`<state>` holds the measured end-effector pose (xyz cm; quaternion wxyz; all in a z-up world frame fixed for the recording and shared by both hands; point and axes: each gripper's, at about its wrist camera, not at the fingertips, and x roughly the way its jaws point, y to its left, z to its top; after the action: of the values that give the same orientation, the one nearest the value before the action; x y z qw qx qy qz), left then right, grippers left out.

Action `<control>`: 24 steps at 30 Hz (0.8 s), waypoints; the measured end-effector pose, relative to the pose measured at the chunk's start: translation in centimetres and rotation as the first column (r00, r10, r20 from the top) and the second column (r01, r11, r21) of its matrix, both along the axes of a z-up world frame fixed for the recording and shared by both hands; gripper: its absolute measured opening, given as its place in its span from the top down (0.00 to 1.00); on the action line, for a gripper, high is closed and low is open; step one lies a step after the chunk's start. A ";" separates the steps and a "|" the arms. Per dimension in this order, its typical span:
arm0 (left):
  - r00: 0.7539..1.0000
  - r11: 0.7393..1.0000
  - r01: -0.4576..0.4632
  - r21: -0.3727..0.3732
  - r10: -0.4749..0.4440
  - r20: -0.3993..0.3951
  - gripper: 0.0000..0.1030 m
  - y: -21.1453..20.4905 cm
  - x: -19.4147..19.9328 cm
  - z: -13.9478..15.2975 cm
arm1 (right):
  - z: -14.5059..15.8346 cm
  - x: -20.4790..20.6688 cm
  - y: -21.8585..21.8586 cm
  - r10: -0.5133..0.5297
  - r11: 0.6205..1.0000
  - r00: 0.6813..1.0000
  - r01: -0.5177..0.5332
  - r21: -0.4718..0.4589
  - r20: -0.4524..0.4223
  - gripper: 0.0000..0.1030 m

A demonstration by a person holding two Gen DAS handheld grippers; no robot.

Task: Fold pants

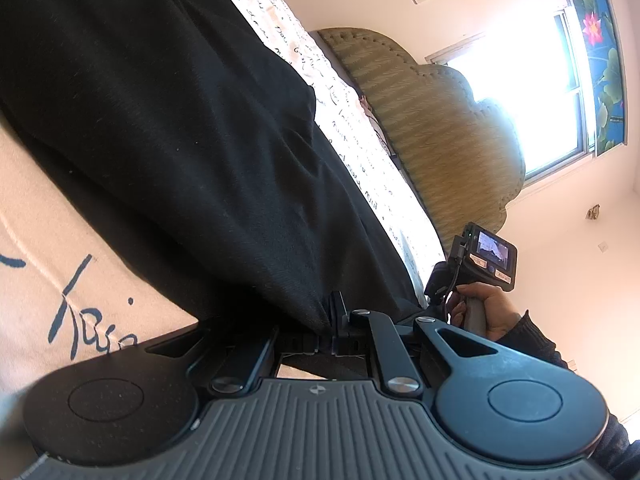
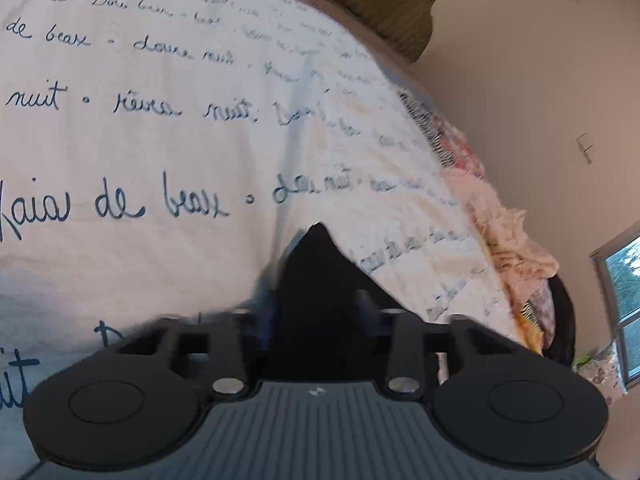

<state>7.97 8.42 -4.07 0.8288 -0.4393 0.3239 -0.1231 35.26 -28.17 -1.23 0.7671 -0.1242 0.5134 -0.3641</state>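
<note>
Nearest the left wrist camera, the left hand-held gripper [image 1: 334, 330] has its fingers drawn together on a bunched edge of the black pants [image 1: 180, 128]. From that pinch the fabric fans out and runs up and to the left across the frame, its long axis slanting from the lower middle toward the upper left corner, over the bed's cream bedspread [image 1: 52, 280] printed with blue script. Only this view shows the length of the garment. It alone also shows the person's right hand [image 1: 486, 312] on the handle of the other device, whose small screen [image 1: 492, 256] is lit, along with a woven tan headboard [image 1: 420, 120], a bright window [image 1: 532, 92] and a floral curtain [image 1: 600, 64].

The right wrist camera sees far less cloth: the right hand-held gripper [image 2: 320, 320] is clamped on a corner of the pants [image 2: 316, 276], which rises between its fingers as a dark peak pointing up and away from the lens. Beyond it the bedspread [image 2: 160, 120] fills the view, and a crumpled pink patterned cloth [image 2: 508, 240] lies along the bed's right edge, something the left camera does not show. This frame is slightly blurred.
</note>
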 end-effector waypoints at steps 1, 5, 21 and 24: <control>1.000 1.000 0.000 0.000 0.000 0.000 0.86 0.0 0.0 0.0 | 0.0 0.0 -0.1 -0.009 1.000 1.000 0.009 0.002 0.011 0.86; 1.000 1.000 0.001 0.001 -0.001 0.002 0.86 0.0 0.0 0.0 | 0.9 -0.6 -0.8 -0.035 0.998 0.996 0.030 0.060 0.076 0.94; 0.999 0.998 0.021 -0.052 -0.020 0.027 0.81 0.8 0.2 -0.4 | 6.3 -25.1 -17.1 -0.401 0.728 0.796 -0.023 0.685 0.453 0.95; 0.999 0.999 0.022 -0.049 -0.021 0.026 0.81 0.8 0.2 -0.4 | 1.0 -27.5 -19.4 -0.489 0.613 0.794 0.018 0.790 0.362 0.95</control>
<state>8.20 9.26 -4.47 0.8205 -0.4545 0.3147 -0.1456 7.76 -47.57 -0.25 0.7968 0.3916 0.3881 -0.2471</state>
